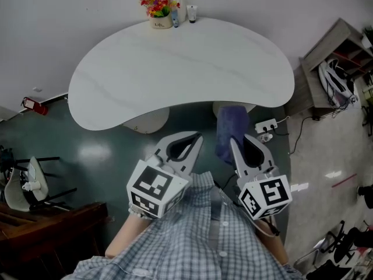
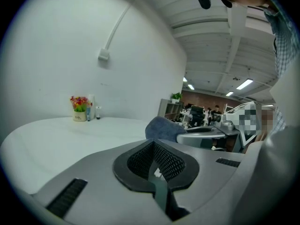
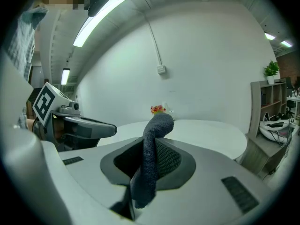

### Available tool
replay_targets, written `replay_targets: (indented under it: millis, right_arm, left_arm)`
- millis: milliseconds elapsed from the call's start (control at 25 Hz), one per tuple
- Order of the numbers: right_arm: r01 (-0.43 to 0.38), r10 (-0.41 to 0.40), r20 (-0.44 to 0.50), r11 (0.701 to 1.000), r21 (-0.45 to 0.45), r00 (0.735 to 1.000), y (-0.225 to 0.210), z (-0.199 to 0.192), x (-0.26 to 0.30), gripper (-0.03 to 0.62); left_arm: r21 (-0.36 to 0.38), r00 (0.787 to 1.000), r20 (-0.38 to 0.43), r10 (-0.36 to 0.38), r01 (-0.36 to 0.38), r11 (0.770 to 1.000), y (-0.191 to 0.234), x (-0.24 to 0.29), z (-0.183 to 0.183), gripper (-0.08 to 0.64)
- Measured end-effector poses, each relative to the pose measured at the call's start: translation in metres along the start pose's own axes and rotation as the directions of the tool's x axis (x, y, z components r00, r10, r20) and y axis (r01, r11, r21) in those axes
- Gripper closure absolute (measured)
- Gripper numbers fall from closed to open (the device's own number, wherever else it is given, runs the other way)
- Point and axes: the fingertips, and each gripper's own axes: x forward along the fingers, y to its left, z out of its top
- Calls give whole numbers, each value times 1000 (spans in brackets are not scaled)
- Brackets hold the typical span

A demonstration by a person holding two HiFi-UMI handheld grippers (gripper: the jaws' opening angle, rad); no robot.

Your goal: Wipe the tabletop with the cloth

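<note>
A white kidney-shaped tabletop (image 1: 180, 69) lies ahead of me, and it also fills the left gripper view (image 2: 61, 135) and sits behind the jaws in the right gripper view (image 3: 211, 135). My right gripper (image 1: 236, 142) is shut on a dark blue cloth (image 1: 230, 130), which droops over its jaws (image 3: 150, 163) just short of the table's near edge. The cloth (image 2: 161, 128) shows to the right in the left gripper view. My left gripper (image 1: 195, 140) hovers beside it, shut and empty, also short of the table.
A flower pot (image 1: 158, 10) with small bottles (image 1: 191, 13) stands at the table's far edge by the wall. A power strip (image 1: 266, 125) and cables lie on the floor at right, near a wooden shelf unit (image 1: 335, 57). Chairs (image 1: 29, 182) stand at left.
</note>
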Motion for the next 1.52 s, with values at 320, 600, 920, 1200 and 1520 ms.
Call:
replay_targets:
  millis: [320,600,920,1200,1520]
  right_arm:
    - [-14,14,-25,1000,9,1000,-29,-11,-10,526]
    - [-42,43,-47,999,28,998,-31,-18,6,526]
    - [-55,56,-62,998,18,997,-40,-4,47,528]
    - [-48,48,-66,999,8,997,-42,15,81,526]
    - [-34,36,-97,999,18,995,-41,15,117,526]
  left_arm:
    - [-22,999,2,40,-40,999,-11,15,-1,554]
    - [-25,998,-21,56,-56,998,2,26,-1,554]
    - [-23,999,-19,33,-34,999,40,53,18,554]
    - [-11,1000,-5,6,-6,1000,74,74,42,554]
    - [5,1000,5,-19,19,1000,109,86,55,554]
